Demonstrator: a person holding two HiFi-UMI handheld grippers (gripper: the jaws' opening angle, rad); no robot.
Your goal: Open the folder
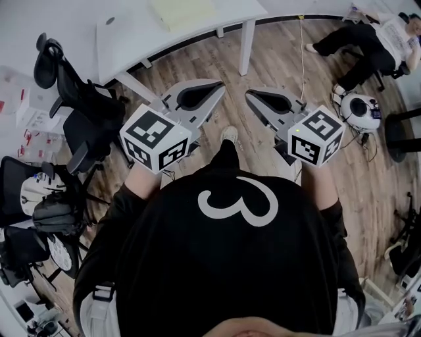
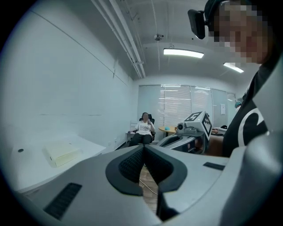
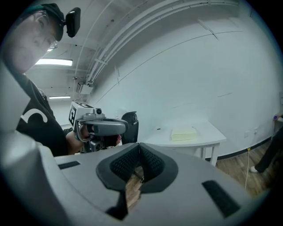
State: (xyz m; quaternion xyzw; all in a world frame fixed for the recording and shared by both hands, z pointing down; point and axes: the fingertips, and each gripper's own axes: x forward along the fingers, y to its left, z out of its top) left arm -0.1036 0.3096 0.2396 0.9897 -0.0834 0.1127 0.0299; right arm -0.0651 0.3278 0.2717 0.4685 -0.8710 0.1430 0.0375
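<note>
The wood floor point(image 1: 283, 59) fills most of the head view, and at its top edge stands the white table point(image 1: 131, 26), well ahead of the person's feet. Only the two gripper views show the walls, the ceiling pipes and the lit ceiling panels point(image 2: 183, 53). The head view alone gives the black office chairs point(image 1: 79, 99) crowded to the left and a white rounded device point(image 1: 362, 112) on the floor to the right. A seated person point(image 1: 375, 46) sits at the far right of the head view. The left gripper view shows that same figure in a chair at the end of the room, while the right gripper view catches no more than a dark leg at its edge. The person holding the tools wears a black top with a white curl on it, and holds both grippers out in front, side by side and apart from the table. The left gripper point(image 1: 220, 85) has its jaws pressed together with nothing between them; its own view shows the dark pads meeting at the tip. The right gripper point(image 3: 138, 145) is the same, pads touching and empty. Each gripper's view shows the other gripper hanging beside it. The folder point(image 1: 183, 12), pale yellow and closed, lies flat on the tabletop, untouched; it shows in all three views.
</note>
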